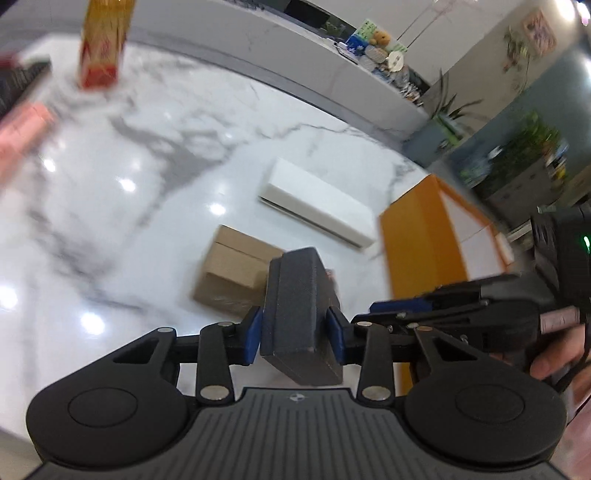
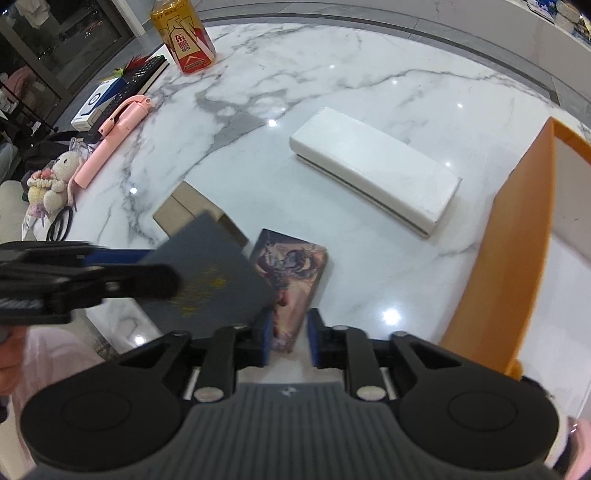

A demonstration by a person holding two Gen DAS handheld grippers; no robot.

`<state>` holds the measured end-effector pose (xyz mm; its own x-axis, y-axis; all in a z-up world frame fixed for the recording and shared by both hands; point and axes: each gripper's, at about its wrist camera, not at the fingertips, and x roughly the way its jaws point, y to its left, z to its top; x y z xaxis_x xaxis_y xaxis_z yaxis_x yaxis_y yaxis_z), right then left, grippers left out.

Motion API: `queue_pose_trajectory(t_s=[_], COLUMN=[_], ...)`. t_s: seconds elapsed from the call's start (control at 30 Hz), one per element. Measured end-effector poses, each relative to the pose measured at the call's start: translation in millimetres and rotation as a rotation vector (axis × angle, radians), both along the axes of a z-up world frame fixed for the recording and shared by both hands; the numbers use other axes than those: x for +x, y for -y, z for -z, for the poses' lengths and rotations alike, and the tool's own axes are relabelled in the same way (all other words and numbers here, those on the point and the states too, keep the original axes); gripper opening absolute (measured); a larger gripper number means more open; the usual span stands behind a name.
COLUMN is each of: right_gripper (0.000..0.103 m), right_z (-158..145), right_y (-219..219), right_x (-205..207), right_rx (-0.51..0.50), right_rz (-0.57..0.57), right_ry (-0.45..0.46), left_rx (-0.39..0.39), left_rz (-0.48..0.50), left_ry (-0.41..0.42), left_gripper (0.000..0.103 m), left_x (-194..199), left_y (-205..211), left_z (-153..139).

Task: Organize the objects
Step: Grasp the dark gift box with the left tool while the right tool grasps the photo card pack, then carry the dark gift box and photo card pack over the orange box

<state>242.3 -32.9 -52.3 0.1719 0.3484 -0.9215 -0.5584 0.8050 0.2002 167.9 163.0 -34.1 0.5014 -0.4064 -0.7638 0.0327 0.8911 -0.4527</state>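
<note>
Orange bin (image 2: 517, 236) beside white box (image 2: 373, 166), interior unclear.

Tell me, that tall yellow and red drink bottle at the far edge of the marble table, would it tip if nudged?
Probably. The drink bottle stands upright, tall against its base, so a high push could topple it. On the glossy marble table a low push would more likely slide it. On its side it would probably roll.

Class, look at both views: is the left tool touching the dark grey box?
Touching. In the left wrist view, the left tool has both blue pads pressed flat against the sides of the dark grey box, with no gap visible.
</note>
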Motion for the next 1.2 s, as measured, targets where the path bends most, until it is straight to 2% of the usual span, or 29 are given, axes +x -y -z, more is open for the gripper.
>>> queue_pose_trajectory(t_s=[0.1,0.2,0.23,0.3,0.47,0.6,0.73,0.87,0.97,1.1,1.2], right_gripper=[0.037,0.056,0.062,0.067,0.068,0.067,0.064,0.061,0.061,0.06,0.061], right_z=[5,11,13,18,34,39,37,38,36,35,38], right_y=[-13,-30,-36,-45,-64,-66,-54,-33,-8,31,58], right_x=[-6,-12,-16,-22,-32,-39,-48,-80,-103,-123,-134], right_rx=[-0.022,-0.057,-0.073,-0.111,-0.194,-0.224,-0.193,-0.162,-0.092,0.057,0.16], right_rz=[-0.019,-0.029,-0.033,-0.043,-0.055,-0.042,0.015,0.025,0.069,0.222,0.317], right_ry=[0.024,0.052,0.069,0.101,0.173,0.229,0.2,0.166,0.117,-0.011,-0.07], left_rx=[0.078,0.225,0.245,0.221,0.267,0.238,0.238,0.229,0.195,0.215,0.189], left_rz=[0.007,-0.019,-0.019,-0.033,-0.072,-0.082,-0.085,-0.067,-0.047,-0.039,-0.025], left_ry=[0.027,0.021,0.025,-0.004,-0.014,-0.026,-0.022,-0.018,-0.036,-0.032,-0.039], left_gripper=[0.043,0.043,0.043,0.043,0.043,0.043,0.043,0.043,0.043,0.042,0.042], left_x=[-11,-17,-19,-19,-25,-33,-44,-59,-72,-83,-89], left_y=[1,7,7,1,-4,-5,2,18,31,48,58], left_z=[-12,-12,-9,-2,8,9,7,7,12,15,16])
